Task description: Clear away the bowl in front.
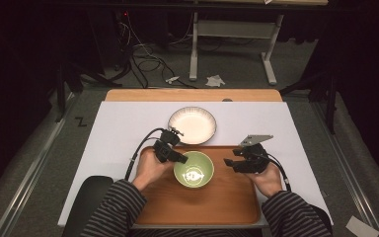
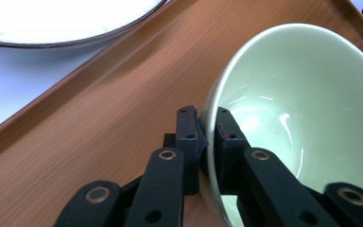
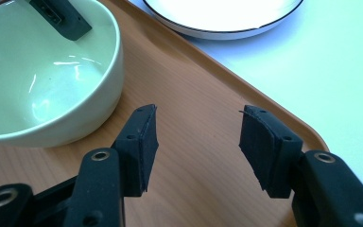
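A pale green bowl [image 1: 194,169] stands on the wooden tray [image 1: 227,197], towards the tray's far side. My left gripper [image 1: 180,159] is shut on the bowl's left rim. In the left gripper view the two black jaws pinch the bowl's wall [image 2: 283,94], one outside and one inside, with the gripper [image 2: 207,124] over the rim. My right gripper [image 1: 231,164] hovers over the tray to the right of the bowl and stands open. In the right gripper view nothing lies between its pads [image 3: 139,142]; the gripper [image 3: 198,139] is apart from the green bowl [image 3: 42,85].
A white plate with a dark rim [image 1: 192,125] lies on the white sheet [image 1: 118,133] just beyond the tray. The tray's raised edge [image 3: 264,99] runs between bowl and plate. A black chair back [image 1: 86,197] sits at the near left.
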Demonstrator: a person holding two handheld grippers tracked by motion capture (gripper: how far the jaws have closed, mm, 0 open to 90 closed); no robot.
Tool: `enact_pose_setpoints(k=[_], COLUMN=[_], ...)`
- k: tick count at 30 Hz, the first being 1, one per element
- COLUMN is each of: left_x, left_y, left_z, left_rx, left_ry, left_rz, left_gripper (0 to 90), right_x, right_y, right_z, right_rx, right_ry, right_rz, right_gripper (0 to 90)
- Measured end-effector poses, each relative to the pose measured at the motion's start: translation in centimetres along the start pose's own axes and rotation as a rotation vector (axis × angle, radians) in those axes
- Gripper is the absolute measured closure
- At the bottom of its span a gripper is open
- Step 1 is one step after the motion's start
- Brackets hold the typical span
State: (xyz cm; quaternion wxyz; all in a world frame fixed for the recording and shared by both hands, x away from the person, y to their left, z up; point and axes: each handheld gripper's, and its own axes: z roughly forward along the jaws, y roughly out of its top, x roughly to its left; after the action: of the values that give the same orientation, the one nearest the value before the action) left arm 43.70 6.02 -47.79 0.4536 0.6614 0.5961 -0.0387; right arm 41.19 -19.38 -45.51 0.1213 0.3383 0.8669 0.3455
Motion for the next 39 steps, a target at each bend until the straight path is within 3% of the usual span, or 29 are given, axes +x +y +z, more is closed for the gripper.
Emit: enact_pose_setpoints(k=[2,6,10,18,22,24,26,30,37,39], left_x=[0.0,0.2,0.2,0.0,0.0,0.0,-0.4,-0.4,-0.4,-0.2], left_y=[0.0,-0.1,-0.1,-0.3,-0.2,-0.2,-0.1,0.3,0.8,0.9], left_z=[0.0,-0.2,-0.2,-0.2,-0.2,-0.2,-0.2,-0.4,-1.5,-2.2], left_rx=[-0.007,0.007,-0.007,-0.009,-0.024,-0.037,-0.1,-0.138,-0.159,-0.133], left_ry=[-0.001,-0.003,-0.013,-0.007,-0.007,0.002,0.008,-0.001,-0.016,-0.02], left_rz=[-0.005,0.026,0.011,0.021,0.016,0.015,-0.015,-0.029,-0.042,-0.012], left_gripper=[83.2,82.8,81.9,72.5,66.4,58.2,54.9,51.7,49.0,48.4], right_x=[0.0,0.1,0.1,0.1,0.1,0.0,0.1,0.0,0.1,0.0], right_y=[0.0,0.0,0.0,0.0,0.0,0.0,0.0,0.0,0.0,0.0], right_z=[0.1,0.1,0.1,0.1,0.1,0.1,0.2,0.2,0.3,0.4], right_rx=[-0.004,-0.003,0.001,0.005,0.006,0.001,0.008,0.011,0.011,0.011], right_ry=[0.0,-0.001,0.002,0.0,0.002,0.004,0.003,0.008,0.008,0.011], right_rz=[-0.003,-0.006,0.001,0.002,0.0,0.001,0.002,-0.007,-0.004,0.002], right_gripper=[48.8,48.8,48.8,48.7,48.7,48.7,48.6,48.4,48.5,48.4])
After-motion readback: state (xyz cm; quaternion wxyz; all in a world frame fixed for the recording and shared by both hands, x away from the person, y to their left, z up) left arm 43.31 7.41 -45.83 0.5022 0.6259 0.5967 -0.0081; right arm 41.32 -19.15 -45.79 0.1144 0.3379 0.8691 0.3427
